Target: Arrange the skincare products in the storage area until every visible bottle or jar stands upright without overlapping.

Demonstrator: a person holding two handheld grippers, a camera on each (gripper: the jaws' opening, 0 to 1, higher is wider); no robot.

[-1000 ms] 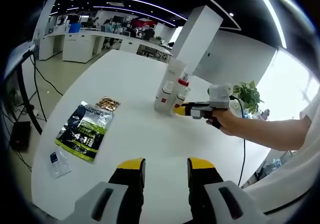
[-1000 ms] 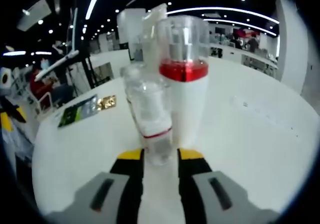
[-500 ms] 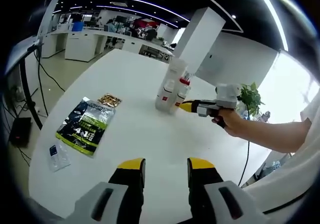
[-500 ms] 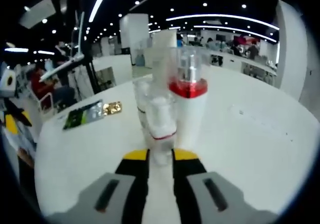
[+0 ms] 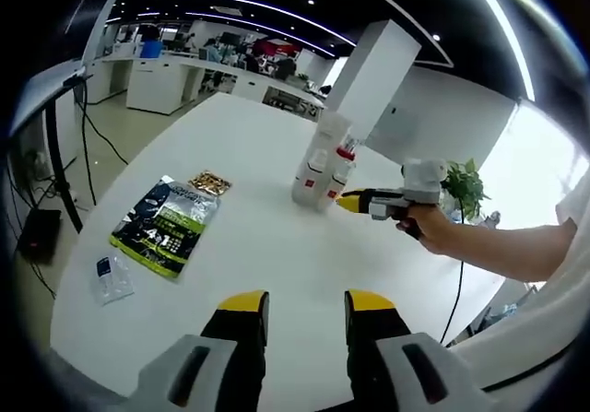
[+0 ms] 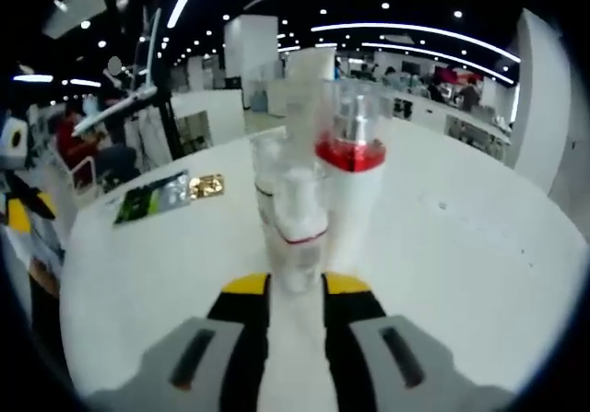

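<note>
Clear plastic bottle [image 6: 293, 211] gripped by right tongs [image 6: 295, 286]; left tongs [image 5: 302, 303] released.

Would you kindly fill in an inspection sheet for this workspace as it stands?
Surface: white table.
Job's things: red-collared bottle, clear-capped small bottle and taller pale bottle upright, clustered.
Clutter: green packet, gold packet, small clear sachet.
Grippers: right gripper at the small bottle's base, grip unclear; left gripper open, empty.
Cables: black cable by the floor.
Surroundings: open office, potted plant.
</note>
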